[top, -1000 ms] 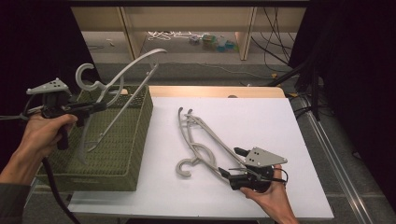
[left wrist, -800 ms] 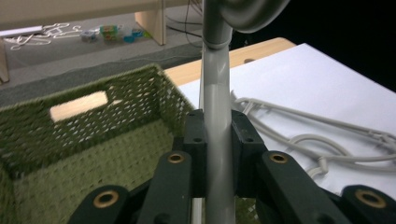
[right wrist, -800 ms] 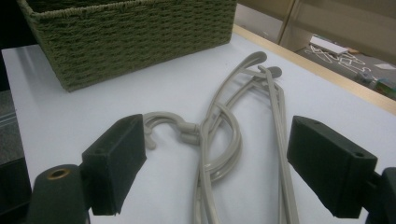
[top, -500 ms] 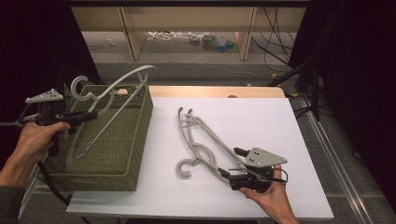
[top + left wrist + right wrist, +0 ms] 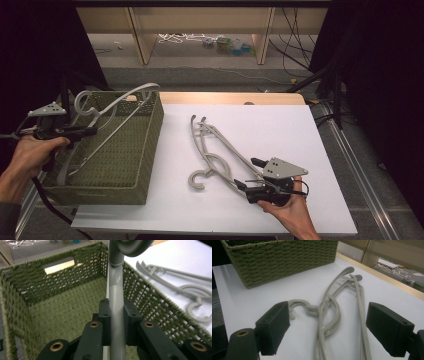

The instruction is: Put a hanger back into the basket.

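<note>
Our left gripper (image 5: 87, 131) clenched a hanger (image 5: 107, 107) half inside the basket (image 5: 145, 150), whose rim could snag its arm, while the right gripper (image 5: 250, 173) gaped before the table's hangers (image 5: 215, 150).

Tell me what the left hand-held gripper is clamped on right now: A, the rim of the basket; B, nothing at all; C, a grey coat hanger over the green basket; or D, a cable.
C: in the left gripper view the left hand-held gripper has its jaws closed tight on the bar of a grey coat hanger, which hangs over the inside of the green basket.
</note>
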The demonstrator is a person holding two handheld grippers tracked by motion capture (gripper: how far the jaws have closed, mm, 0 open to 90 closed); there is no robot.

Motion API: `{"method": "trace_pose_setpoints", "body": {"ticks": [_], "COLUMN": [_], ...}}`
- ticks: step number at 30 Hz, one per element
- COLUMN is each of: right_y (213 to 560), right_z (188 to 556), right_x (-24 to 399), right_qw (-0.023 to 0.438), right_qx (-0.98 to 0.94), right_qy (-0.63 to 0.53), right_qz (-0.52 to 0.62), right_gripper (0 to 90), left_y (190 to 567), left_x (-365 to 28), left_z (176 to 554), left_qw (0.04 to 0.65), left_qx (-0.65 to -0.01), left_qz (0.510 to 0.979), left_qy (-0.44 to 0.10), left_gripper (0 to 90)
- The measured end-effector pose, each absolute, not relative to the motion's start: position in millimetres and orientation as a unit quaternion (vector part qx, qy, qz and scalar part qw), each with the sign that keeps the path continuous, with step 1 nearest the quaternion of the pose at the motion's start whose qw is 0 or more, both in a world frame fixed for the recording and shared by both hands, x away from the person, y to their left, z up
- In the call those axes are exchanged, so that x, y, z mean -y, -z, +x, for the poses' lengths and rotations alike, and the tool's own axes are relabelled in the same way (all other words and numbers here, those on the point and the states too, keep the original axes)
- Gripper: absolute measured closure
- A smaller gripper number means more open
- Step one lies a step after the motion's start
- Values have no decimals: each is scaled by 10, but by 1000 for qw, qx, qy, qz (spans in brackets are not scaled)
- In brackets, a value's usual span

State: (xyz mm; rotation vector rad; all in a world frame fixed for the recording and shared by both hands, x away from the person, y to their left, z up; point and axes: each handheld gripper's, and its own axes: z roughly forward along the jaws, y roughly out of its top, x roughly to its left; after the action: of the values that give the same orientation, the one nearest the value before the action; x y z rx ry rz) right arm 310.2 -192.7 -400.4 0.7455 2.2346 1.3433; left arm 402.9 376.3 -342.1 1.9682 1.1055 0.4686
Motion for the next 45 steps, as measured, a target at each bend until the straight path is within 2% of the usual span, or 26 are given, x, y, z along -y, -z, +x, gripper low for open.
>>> {"method": "trace_pose_setpoints", "body": {"ticks": [10, 19, 31, 42, 45], "right_y": [3995, 3989, 4007, 4000, 4011], "right_z": [3105, 3099, 3104, 3106, 3109], "right_x": [1943, 1945, 1930, 1953, 1936], "right_qw": [214, 213, 213, 212, 216], "right_qx": [-800, -800, -800, -801, -798], "right_qy": [-487, -490, -490, -489, -492], "right_qz": [277, 275, 273, 272, 273], "right_gripper": [158, 159, 160, 160, 160], "left_y": [3563, 3619, 3842, 4000, 4020], "left_x": [-3881, -3862, -3776, -3771, -3784], "left_z": [4040, 4107, 4254, 4339, 4334], "left_qw": [383, 341, 322, 273, 287], "left_qx": [-456, -442, -464, -492, -499], "left_qz": [781, 812, 810, 811, 802], "left_qy": [-187, -172, -154, -162, -160], "left_gripper": [794, 793, 791, 786, 784]}}
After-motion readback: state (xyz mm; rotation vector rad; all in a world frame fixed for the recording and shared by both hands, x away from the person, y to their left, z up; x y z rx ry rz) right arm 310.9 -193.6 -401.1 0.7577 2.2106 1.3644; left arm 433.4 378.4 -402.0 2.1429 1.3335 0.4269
